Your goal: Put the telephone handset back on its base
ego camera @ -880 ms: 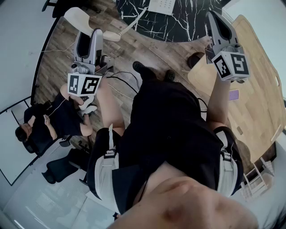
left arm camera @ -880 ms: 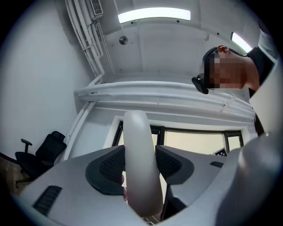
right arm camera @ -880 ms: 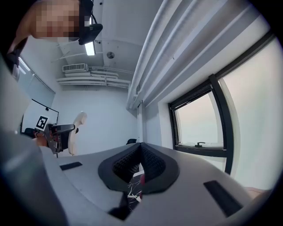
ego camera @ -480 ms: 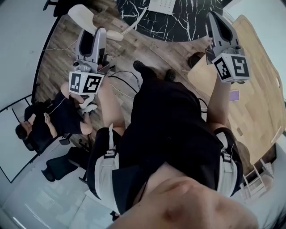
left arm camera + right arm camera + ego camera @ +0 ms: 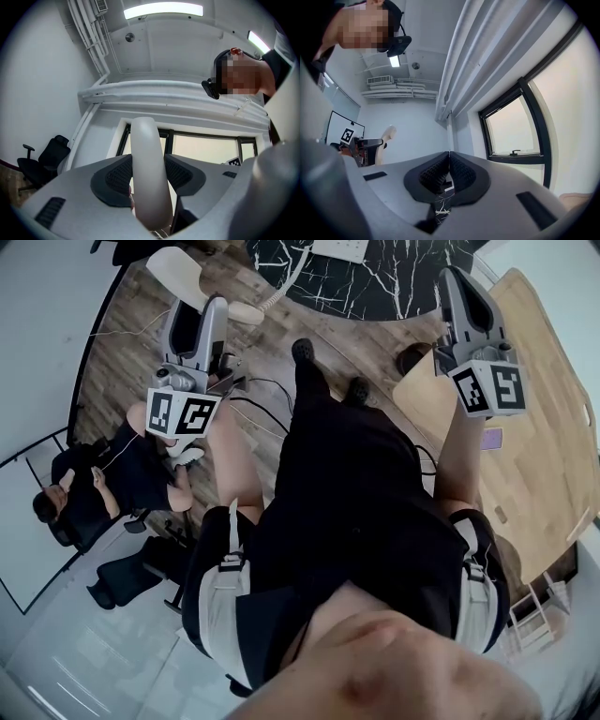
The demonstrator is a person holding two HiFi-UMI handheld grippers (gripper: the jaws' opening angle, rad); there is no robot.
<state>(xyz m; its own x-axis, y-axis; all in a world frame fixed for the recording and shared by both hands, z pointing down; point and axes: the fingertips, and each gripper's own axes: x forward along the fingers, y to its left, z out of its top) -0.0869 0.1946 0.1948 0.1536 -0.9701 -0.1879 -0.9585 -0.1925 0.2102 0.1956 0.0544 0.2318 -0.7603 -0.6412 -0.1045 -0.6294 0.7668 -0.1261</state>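
Telephone handset (image 5: 149, 173) stays clamped between the left gripper's (image 5: 194, 329) wide-spread jaws, upper left of the head view. A foot (image 5: 302, 351) has stepped toward the desk (image 5: 394, 282). The base (image 5: 339, 247) lies ahead at the top edge, so the carry isn't finished. The right gripper's (image 5: 449, 168) jaws are closed, empty.

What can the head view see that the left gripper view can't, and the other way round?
Only the head view: the black white-veined marble tabletop, the coiled white cord, the brown wooden floor, the right tongs and a seated person. Only the left gripper view: the long white ceiling light, the dark-framed window and a black office chair. Both: the cream plastic telephone handset clamped in the left tongs.
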